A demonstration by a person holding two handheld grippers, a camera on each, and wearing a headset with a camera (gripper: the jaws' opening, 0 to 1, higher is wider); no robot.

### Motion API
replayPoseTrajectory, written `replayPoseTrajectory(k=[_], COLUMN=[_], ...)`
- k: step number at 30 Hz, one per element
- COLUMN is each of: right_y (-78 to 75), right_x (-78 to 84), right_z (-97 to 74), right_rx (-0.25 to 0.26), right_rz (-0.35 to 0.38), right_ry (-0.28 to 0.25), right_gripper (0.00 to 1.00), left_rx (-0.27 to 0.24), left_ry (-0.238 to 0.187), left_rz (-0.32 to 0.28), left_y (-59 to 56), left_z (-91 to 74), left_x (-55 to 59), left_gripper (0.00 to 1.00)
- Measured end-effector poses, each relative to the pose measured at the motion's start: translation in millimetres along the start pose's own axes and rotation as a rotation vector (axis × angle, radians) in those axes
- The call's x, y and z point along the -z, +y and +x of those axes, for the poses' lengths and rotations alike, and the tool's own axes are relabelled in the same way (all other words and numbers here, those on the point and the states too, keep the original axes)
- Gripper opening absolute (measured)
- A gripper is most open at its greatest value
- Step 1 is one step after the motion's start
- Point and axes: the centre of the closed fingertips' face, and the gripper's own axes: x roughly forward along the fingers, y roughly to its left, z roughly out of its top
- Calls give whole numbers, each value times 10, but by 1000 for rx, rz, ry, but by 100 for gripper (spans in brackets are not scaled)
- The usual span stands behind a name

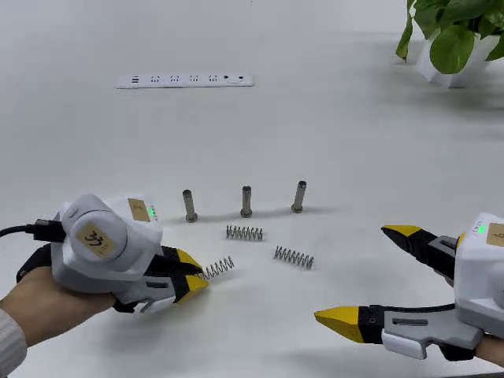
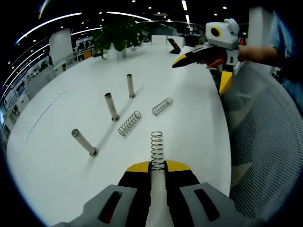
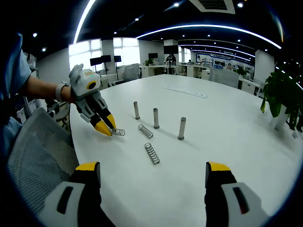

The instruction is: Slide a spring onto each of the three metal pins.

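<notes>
On the white worktop point(image 1: 354, 142), the middle pin point(image 1: 246, 201) stands upright on its small flared base. The left pin point(image 1: 190, 205) and the right pin point(image 1: 299, 197) stand upright on either side of it, in one row and apart from each other. None of the three carries a spring yet.

Just in front of the middle pin, on the person's side, the second spring point(image 1: 244, 232) lies flat, roughly parallel to the row. The third spring point(image 1: 294, 257) lies flat too, nearer the person and to the right of the middle pin, about in line with the right pin.

To the near left of the middle pin, the left claw point(image 1: 193, 277) is closed on one end of the first spring point(image 1: 218, 268). The rest of the coil sticks out past the yellow tips and slants toward the pins. Whether its free end touches the worktop cannot be told.

Well to the near right of the middle pin, the right claw point(image 1: 366, 274) hangs with its jaws spread wide and nothing between them.

Far beyond the middle pin and to its left lies a white power strip point(image 1: 185, 80). Far beyond it to the right stands a potted plant point(image 1: 453, 31).
</notes>
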Motion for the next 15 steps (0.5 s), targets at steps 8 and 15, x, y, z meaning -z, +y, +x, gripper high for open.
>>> replayPoseTrajectory(k=[8,15], right_y=[106,315], right_x=[-155,-256], right_z=[105,217], right_rx=[-64,-199], right_rz=[-31,12], right_ry=[0,6], right_gripper=[89,73], left_rx=[31,82], left_ry=[-76,-119], left_rz=[40,68], left_y=[-117,-247], left_z=[-64,-120], left_x=[-167,-286], left_gripper=[10,10])
